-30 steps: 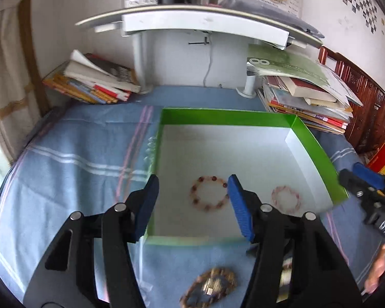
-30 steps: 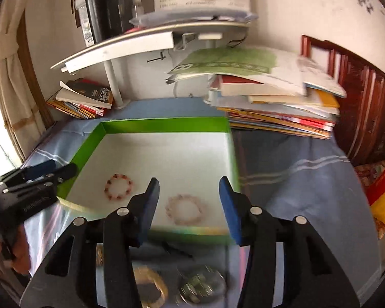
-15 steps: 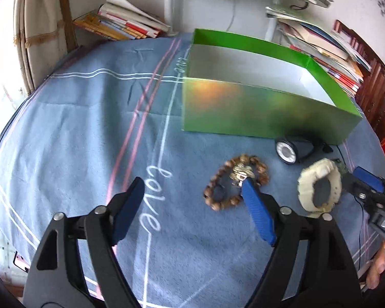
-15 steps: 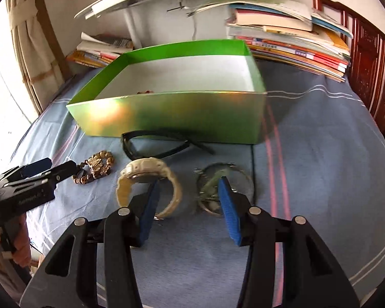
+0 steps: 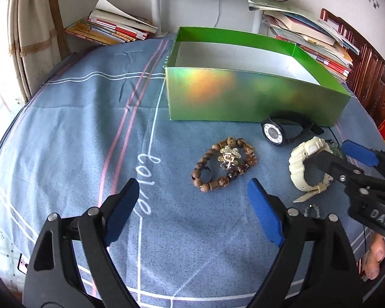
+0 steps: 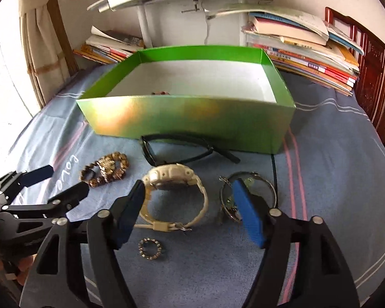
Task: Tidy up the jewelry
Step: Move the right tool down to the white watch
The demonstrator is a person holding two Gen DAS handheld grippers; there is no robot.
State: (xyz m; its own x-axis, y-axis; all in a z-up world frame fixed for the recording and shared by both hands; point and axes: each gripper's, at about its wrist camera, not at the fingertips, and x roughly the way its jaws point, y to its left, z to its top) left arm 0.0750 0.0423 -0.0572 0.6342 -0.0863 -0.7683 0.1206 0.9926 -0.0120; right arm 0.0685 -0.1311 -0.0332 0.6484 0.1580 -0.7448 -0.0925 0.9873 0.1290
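**Jewelry laid out before green box; both hand-held grippers wide and empty**

Green box (image 6: 187, 118), open top, white floor, standing on blue striped cloth (image 5: 89, 118) over the surface. Contents mostly hidden behind near wall; only a sliver of reddish beads (image 6: 159, 93) visible over the rim in the right wrist view, possibly a bracelet, too little shown to be sure. Remaining visible floor of box bare white.

Outside box, on cloth, near front wall:
- Black watch (image 5: 274, 133), lying close against the box's front wall, dial facing up.
- Brown bead bracelet (image 5: 224, 164) with gold ornament resting on it, left of the white watch.
- White watch (image 6: 174, 192), strap looped, buckle end trailing toward the camera.
- Metal bangle (image 6: 246, 195) with small charms, right of the white watch.
- Small rhinestone ring (image 6: 149, 249), nearest to camera.

Left hand-held gripper (image 5: 192, 208): jaws just opened further, now spread wide, nothing between pads, hovering short of the bead bracelet.

Right hand-held gripper (image 6: 190, 213): jaws just opened further, now apart, empty, white watch framed between the fingers, right pad overlapping the bangle in view; contact not discernible.

Stacked books (image 6: 308, 48) behind box at right, more books (image 5: 110, 29) at left.
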